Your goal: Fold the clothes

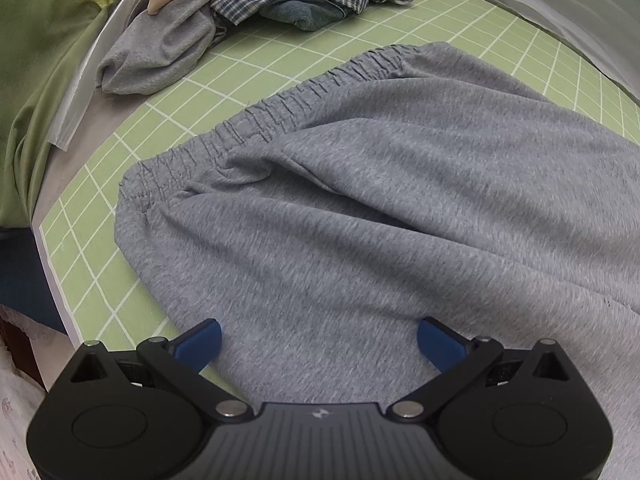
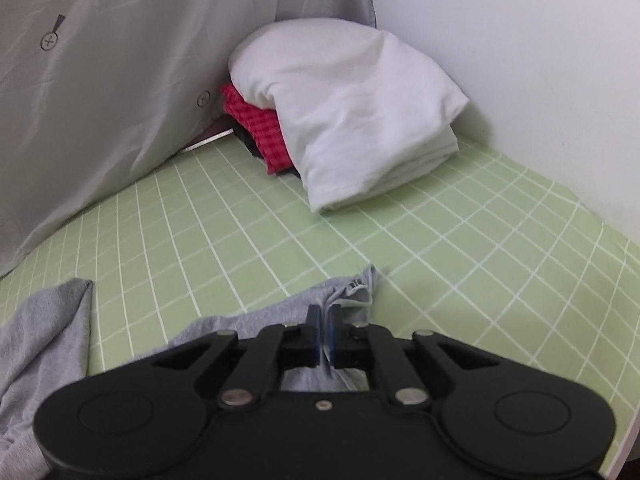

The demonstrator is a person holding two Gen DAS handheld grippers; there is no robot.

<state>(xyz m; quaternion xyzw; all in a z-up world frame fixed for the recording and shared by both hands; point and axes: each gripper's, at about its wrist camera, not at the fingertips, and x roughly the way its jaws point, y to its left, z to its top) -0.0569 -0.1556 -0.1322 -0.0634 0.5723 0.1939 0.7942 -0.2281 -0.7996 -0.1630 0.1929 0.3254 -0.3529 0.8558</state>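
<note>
Grey sweatpants (image 1: 360, 200) lie spread on the green checked sheet (image 1: 272, 60), their elastic waistband (image 1: 256, 124) running across the left wrist view. My left gripper (image 1: 319, 342) hovers over the grey cloth with its blue pads (image 1: 204, 340) wide apart and nothing between them. In the right wrist view my right gripper (image 2: 326, 332) is shut on an edge of the grey sweatpants (image 2: 344, 292), and a fold with a small label sticks out past the fingertips. More of the grey fabric (image 2: 44, 340) trails at the lower left.
A pile of unfolded clothes (image 1: 280, 0), checked, beige and grey, sits at the far end of the sheet. A stack of folded clothes, white (image 2: 352, 120) over red (image 2: 256, 128), rests in the corner against the white wall. A grey curtain (image 2: 100, 100) hangs on the left.
</note>
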